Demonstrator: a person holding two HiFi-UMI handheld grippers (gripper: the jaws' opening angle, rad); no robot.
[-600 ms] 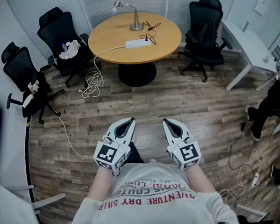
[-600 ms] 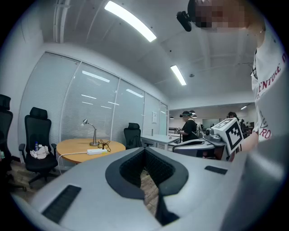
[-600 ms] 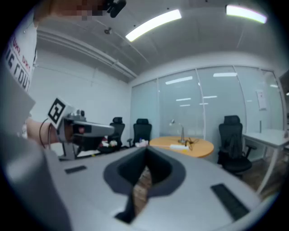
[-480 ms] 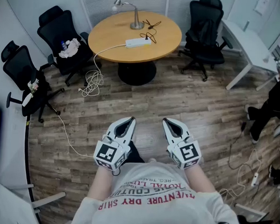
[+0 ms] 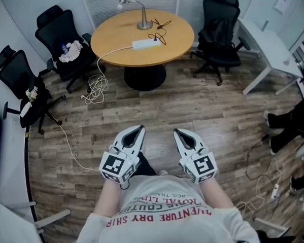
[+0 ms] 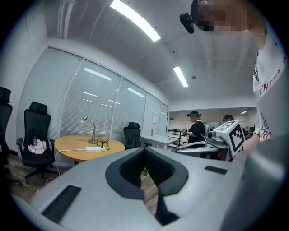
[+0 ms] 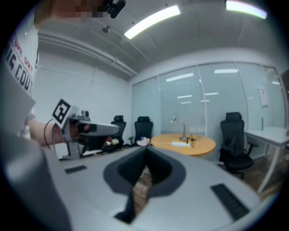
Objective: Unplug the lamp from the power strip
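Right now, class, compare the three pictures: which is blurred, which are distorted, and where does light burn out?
Head view: sharp, evenly lit, straight lines bowing at the edges. Left gripper view: fisheye with dark corners, ceiling light burnt out, table sharp. Right gripper view: same fisheye, soft throughout, lamp smeared.

Red print on white shirt (image 5: 162, 210), partly readable, "VENTURE DRY SHIR", "ROYAL"

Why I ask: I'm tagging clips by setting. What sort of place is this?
Most likely an office meeting room: a round wooden table with black swivel chairs around it, glass partition walls, and a white desk to one side.
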